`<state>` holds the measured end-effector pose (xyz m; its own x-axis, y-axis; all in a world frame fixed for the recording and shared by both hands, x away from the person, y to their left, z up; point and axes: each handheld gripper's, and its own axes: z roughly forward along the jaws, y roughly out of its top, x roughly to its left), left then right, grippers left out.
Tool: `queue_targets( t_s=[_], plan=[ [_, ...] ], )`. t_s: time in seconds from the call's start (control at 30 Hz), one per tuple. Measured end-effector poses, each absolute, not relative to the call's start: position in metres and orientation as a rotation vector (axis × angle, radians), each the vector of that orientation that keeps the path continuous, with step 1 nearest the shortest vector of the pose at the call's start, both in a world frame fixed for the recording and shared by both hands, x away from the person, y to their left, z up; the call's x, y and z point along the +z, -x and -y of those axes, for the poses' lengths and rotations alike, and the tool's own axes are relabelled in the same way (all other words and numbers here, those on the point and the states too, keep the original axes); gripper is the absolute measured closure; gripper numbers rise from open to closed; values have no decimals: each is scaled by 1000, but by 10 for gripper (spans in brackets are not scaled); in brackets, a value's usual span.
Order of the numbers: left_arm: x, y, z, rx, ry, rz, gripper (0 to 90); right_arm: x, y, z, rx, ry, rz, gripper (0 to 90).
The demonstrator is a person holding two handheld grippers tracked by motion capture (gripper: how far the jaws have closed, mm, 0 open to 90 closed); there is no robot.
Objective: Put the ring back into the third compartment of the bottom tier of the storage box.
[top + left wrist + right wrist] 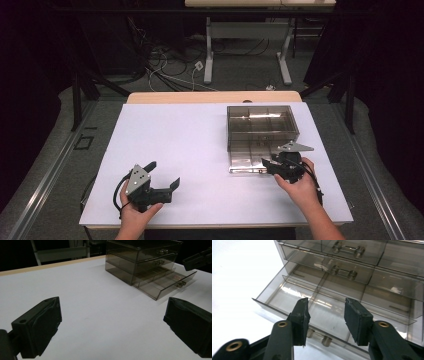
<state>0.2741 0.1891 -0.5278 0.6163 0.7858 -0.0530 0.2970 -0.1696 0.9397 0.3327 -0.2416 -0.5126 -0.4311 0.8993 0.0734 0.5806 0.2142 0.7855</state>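
**High view: bottom drawer pulled out, right gripper above its handle**

High view shows the desk (pixel 200 150), a white-topped surface with a wooden strip along its far edge, carrying everything. Toward the far right corner stands the smoky transparent drawer unit (pixel 262 125), its front facing the near edge. The bottom drawer (pixel 246 161) is pulled out toward the near edge and lies open; in the right gripper view its inside is split by clear dividers into compartments, and nothing can be made out in them. The two drawers above it are pushed in, each with a small clear handle on its front.

Near the left part of the near edge, the left gripper (pixel 165 176) rests in a hand just above the desk, well apart from the drawer unit. Its jaws stand wide apart, with bare white desk between them in the left gripper view.

At the open drawer's front, the right gripper (pixel 267 165) is held by the other hand. In the right gripper view its jaws are partly apart and clasp nothing; they hover over the drawer's front wall, and the drawer handle (pixel 319 337) shows below and between them, untouched.
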Motion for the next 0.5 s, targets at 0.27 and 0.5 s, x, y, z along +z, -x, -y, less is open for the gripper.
queue_targets(
  t_s=[0.27, 0.5],
  plan=[
    [-528, -274, -189, 561, -1738, -888, 14, -512, -329, 236, 1087, -1391, -2139, 670],
    [-528, -274, -189, 556, -1744, -886, 14, -514, -328, 233, 1071, -1375, -2193, 742]
  ],
)
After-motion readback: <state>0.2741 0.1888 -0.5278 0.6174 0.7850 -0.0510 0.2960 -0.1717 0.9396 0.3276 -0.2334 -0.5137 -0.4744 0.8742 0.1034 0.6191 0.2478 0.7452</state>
